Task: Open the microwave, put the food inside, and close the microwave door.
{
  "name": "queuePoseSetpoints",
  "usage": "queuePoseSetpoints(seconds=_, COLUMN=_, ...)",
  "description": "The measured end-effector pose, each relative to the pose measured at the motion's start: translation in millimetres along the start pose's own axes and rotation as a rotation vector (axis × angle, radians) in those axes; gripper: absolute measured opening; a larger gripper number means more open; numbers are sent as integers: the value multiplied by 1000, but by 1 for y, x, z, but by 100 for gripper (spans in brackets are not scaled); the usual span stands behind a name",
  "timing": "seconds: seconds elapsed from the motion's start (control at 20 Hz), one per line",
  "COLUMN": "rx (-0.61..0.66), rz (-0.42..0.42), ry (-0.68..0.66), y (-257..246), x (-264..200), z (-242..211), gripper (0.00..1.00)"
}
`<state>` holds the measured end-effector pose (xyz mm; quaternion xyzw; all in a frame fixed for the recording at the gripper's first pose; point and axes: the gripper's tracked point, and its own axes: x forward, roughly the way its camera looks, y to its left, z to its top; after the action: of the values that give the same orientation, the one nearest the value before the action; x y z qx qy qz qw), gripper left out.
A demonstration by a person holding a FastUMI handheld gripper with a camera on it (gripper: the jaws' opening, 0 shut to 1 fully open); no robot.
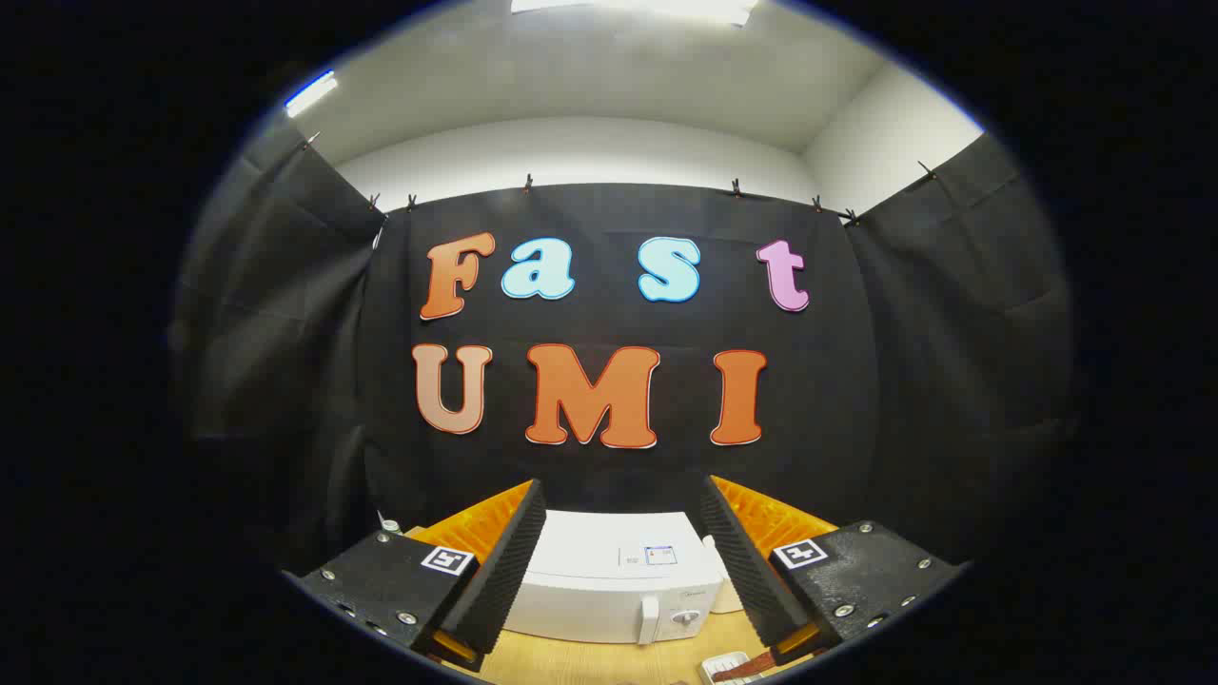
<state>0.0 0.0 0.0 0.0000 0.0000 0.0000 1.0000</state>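
A white microwave stands on a wooden table, seen from above and in front, with its door closed. Its handle and a round knob sit on the right part of its front. My gripper is held high, well short of the microwave, open wide with nothing between its fingers; the microwave appears in the gap between them. A white tray with food lies on the table near the right finger, partly cut off from sight.
The black cloth wall closes the booth behind the microwave and on both sides. A small white object stands at the table's far left corner, behind the left finger. Bare wood lies in front of the microwave.
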Motion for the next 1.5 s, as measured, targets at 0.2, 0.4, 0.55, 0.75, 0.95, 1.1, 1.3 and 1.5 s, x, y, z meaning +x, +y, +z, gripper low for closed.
queuePoseSetpoints(seconds=0.2, rx=11, rz=-10, ry=-7, y=-30, x=5, z=4, gripper=98)
queuePoseSetpoints(seconds=0.4, rx=6, rz=-11, ry=0, y=-41, x=14, z=-7, gripper=98)
queuePoseSetpoints(seconds=0.55, rx=21, rz=-12, ry=12, y=-46, x=17, z=-18, gripper=98)
queuePoseSetpoints(seconds=0.75, rx=47, rz=-34, ry=35, y=-58, x=23, z=-33, gripper=98)
queuePoseSetpoints(seconds=0.95, rx=64, rz=-39, ry=96, y=-63, x=23, z=-69, gripper=98)
queuePoseSetpoints(seconds=1.1, rx=73, rz=-33, ry=151, y=-59, x=24, z=-102, gripper=98)
queuePoseSetpoints(seconds=1.3, rx=72, rz=-10, ry=233, y=-50, x=25, z=-156, gripper=98)
queuePoseSetpoints(seconds=1.5, rx=82, rz=15, ry=317, y=-36, x=32, z=-213, gripper=99)
